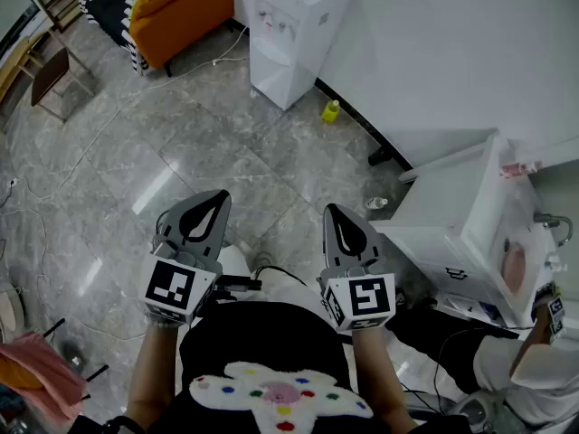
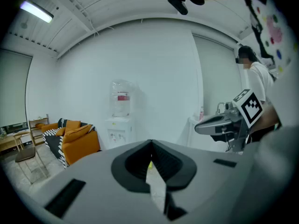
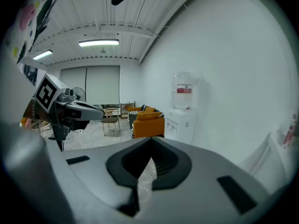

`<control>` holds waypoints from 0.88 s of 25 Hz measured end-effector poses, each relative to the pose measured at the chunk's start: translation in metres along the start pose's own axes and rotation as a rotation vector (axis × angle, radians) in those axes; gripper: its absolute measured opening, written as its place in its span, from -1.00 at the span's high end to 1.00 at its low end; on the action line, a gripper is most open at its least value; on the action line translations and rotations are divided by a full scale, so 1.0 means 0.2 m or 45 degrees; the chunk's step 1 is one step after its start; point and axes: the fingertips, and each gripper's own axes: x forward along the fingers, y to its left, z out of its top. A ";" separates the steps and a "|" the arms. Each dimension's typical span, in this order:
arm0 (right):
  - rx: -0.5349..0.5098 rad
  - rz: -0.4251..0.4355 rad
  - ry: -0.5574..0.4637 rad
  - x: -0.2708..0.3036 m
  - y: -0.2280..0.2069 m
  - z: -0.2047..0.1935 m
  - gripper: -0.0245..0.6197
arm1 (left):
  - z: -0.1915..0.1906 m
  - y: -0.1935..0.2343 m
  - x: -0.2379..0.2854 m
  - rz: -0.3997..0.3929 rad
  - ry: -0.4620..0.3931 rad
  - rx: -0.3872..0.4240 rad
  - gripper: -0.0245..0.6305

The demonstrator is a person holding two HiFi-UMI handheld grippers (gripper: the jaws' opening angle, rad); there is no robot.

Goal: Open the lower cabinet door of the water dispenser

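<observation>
The white water dispenser stands against the wall at the far end of the floor, several steps away, with a bottle on top. Its lower cabinet door looks closed. In the head view my left gripper and right gripper are held side by side in front of the person's body, pointing toward the dispenser, well apart from it. Both are shut with nothing between the jaws. The left gripper view shows the dispenser straight ahead, and the right gripper view shows it to the right of centre.
An orange sofa stands left of the dispenser and a wooden chair further left. A yellow bottle lies on the marble floor by the wall. A white sink cabinet is at the right, with another person beside it.
</observation>
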 end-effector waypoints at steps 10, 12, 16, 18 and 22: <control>-0.009 0.004 -0.007 0.00 -0.03 0.00 0.91 | 0.01 -0.02 0.03 -0.004 -0.003 0.011 0.89; -0.010 0.005 -0.012 -0.01 -0.03 0.01 0.91 | 0.01 -0.03 0.03 -0.005 -0.006 0.013 0.89; -0.001 0.006 -0.023 -0.02 -0.03 0.01 0.91 | 0.00 -0.04 0.03 -0.002 0.008 0.021 0.89; 0.011 0.003 -0.034 -0.03 -0.03 0.01 0.91 | 0.00 -0.05 0.02 0.000 0.007 0.028 0.89; 0.049 -0.012 -0.047 -0.05 -0.04 0.01 0.91 | 0.01 -0.06 0.00 0.000 -0.009 0.028 0.89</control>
